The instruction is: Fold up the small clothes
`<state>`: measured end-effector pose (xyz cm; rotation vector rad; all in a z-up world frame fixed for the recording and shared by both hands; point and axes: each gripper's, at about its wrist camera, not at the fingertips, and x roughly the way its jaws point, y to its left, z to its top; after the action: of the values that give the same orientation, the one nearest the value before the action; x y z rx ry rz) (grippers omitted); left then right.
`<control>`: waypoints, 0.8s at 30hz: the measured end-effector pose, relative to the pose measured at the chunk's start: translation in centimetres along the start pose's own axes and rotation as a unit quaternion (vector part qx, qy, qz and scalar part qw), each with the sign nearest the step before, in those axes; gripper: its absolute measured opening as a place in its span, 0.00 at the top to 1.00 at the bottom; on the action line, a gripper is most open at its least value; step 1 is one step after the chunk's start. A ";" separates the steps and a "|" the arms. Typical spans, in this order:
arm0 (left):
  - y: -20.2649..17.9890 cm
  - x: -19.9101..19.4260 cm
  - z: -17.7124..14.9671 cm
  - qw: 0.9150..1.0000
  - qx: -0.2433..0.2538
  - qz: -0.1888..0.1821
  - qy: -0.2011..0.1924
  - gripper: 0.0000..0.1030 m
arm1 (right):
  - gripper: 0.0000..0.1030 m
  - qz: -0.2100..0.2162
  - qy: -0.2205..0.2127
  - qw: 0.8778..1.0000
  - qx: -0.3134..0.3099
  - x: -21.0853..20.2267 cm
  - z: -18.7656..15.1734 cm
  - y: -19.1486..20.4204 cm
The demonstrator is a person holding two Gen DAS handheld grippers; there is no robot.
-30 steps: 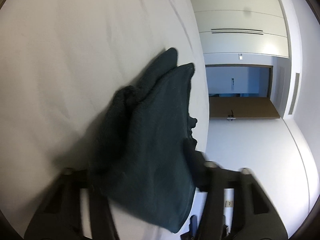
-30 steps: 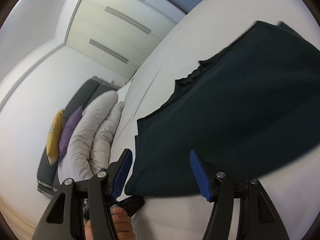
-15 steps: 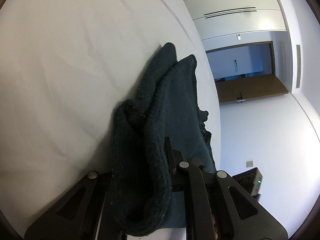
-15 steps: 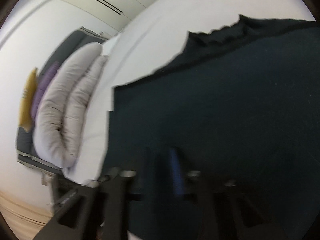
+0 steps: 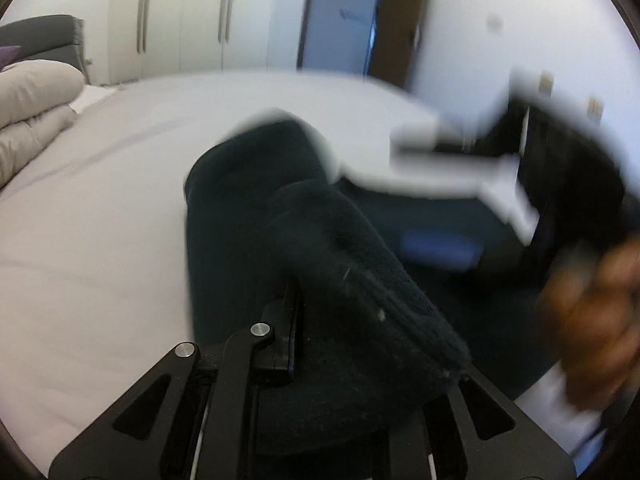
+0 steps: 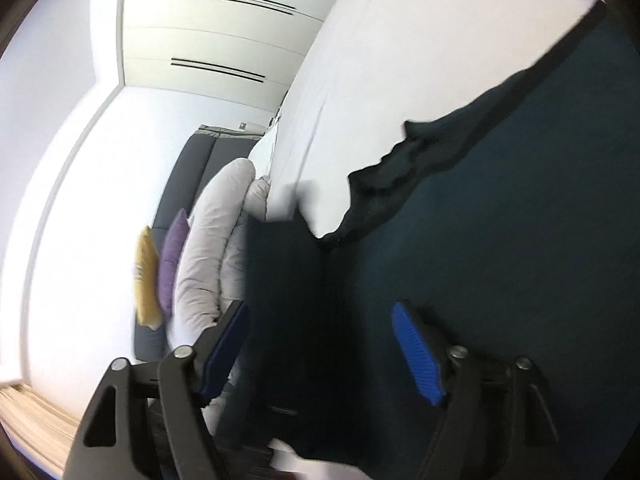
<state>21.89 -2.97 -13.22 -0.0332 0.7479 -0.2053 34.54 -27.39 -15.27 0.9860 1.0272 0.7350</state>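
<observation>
Left tool (image 5: 320, 340) is clamped tight on a bunched fold of the dark garment (image 5: 256, 216), lifting it over the white bed (image 5: 100, 208). Right tool (image 6: 320, 344) has just sprung wide, blue pads (image 6: 416, 354) clear of the cloth lying between them, pillows (image 6: 208, 256) off behind.

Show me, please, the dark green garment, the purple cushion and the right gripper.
dark green garment (image 6: 540, 208), right wrist view, flat middle.
purple cushion (image 6: 171, 260), right wrist view, its face.
right gripper (image 6: 320, 344), right wrist view, between its blue pads.

White bed (image 5: 100, 208), dark knit garment (image 5: 248, 200), folded duvet (image 5: 28, 100)
</observation>
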 end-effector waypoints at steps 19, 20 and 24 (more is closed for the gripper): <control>-1.9 -1.7 -2.6 0.990 0.121 0.071 -0.023 0.90 | 0.72 -0.086 0.088 0.992 -0.009 7.0 1.3 1.4; -2.2 -1.2 -2.0 0.987 0.136 0.080 -0.021 0.90 | 0.77 -0.097 0.090 0.991 -0.017 7.2 1.2 1.4; -2.9 -1.2 -3.0 0.979 0.179 0.094 -0.025 0.90 | 0.86 -0.113 0.072 0.990 -0.034 6.3 0.8 1.0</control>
<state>18.49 -5.49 -14.38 0.3718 0.6502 -0.1544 37.50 -21.84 -16.42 0.7505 1.2091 0.6561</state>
